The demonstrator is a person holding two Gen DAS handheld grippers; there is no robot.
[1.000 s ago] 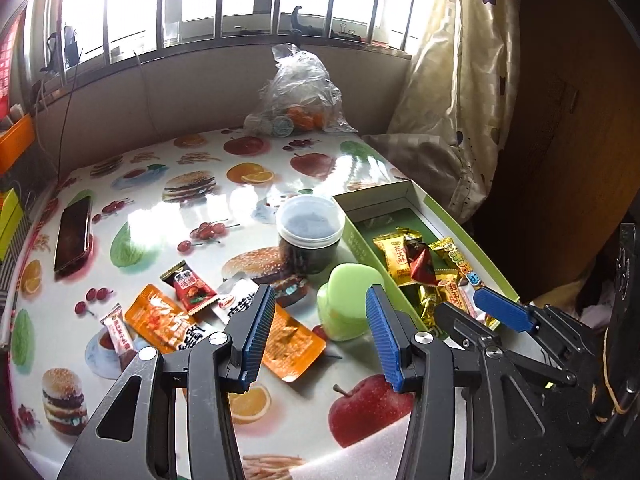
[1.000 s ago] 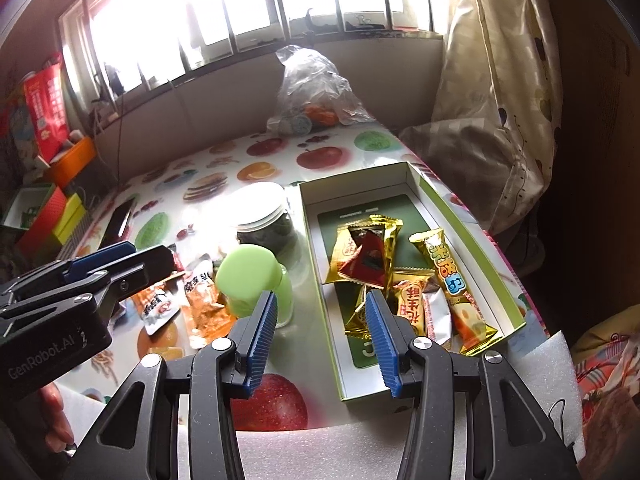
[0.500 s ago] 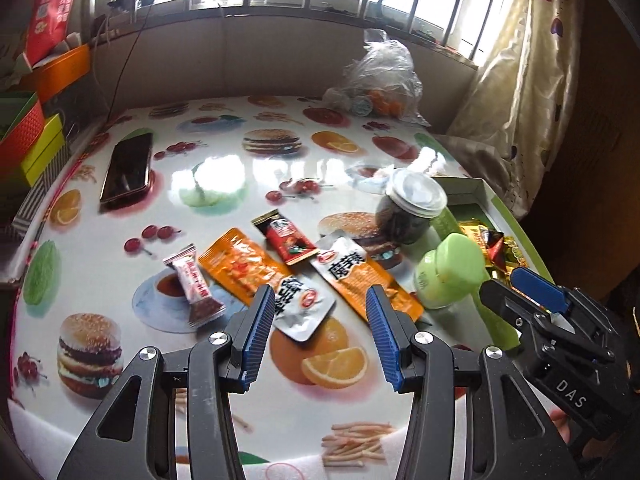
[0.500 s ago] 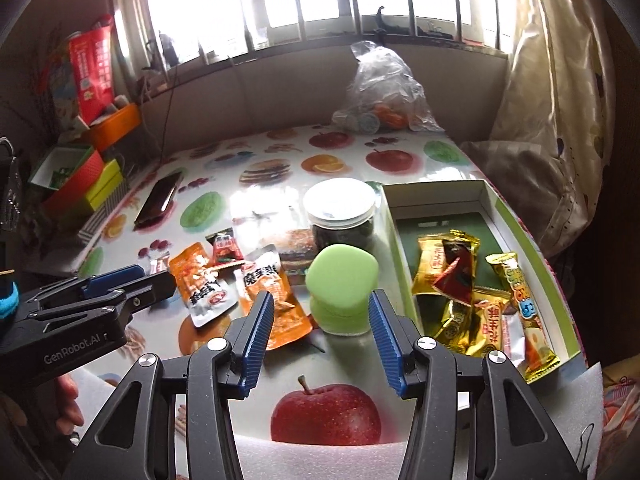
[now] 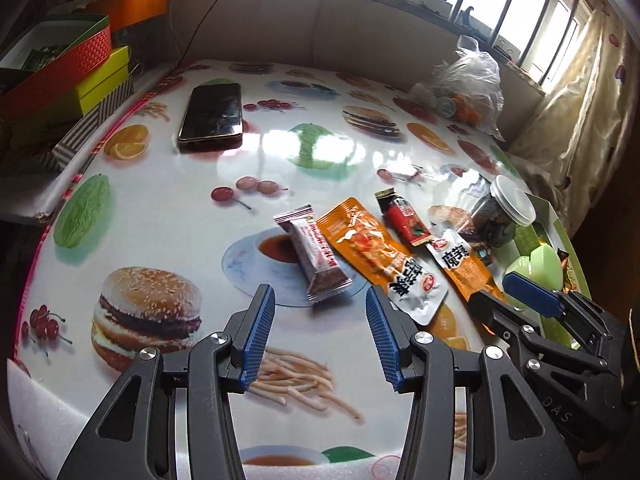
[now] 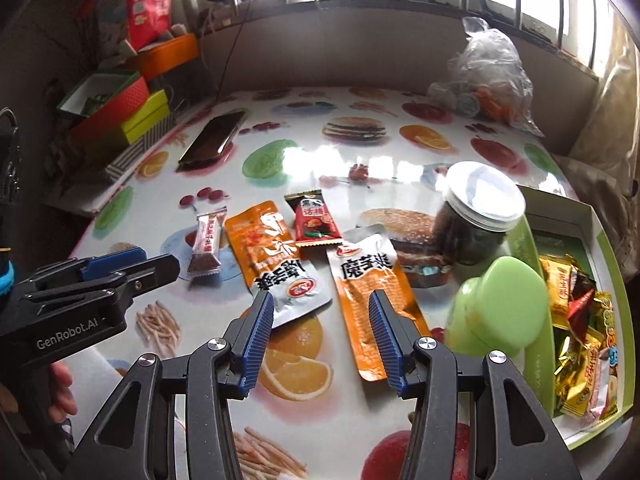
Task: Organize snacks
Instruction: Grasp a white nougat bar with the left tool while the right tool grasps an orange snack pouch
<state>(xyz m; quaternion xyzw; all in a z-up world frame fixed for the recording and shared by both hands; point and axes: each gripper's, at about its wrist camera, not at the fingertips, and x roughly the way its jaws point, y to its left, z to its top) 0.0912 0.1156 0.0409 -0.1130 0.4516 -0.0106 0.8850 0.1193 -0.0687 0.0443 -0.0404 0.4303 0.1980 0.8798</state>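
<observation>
Several snack packets lie loose on the fruit-print table: a brown-and-white bar (image 5: 316,258) (image 6: 207,245), an orange pouch (image 5: 380,256) (image 6: 276,260), a red packet (image 5: 405,218) (image 6: 313,218) and a second orange pouch (image 5: 464,266) (image 6: 370,292). A green-rimmed box (image 6: 600,236) at the right holds several gold and red packets (image 6: 576,320). My left gripper (image 5: 320,334) is open and empty, just short of the brown bar. My right gripper (image 6: 321,338) is open and empty, above the near ends of the two orange pouches.
A jar with a white lid (image 6: 480,216) and a green tub (image 6: 500,304) stand beside the box. A black phone (image 5: 212,116) lies at the far left. A plastic bag (image 5: 468,84) sits at the back. Stacked boxes (image 5: 68,72) stand off the left edge.
Both grippers have swung left, away from the box and toward the loose packets. The left gripper now faces the brown bar; the right now faces the orange pouches. Both stayed open.
</observation>
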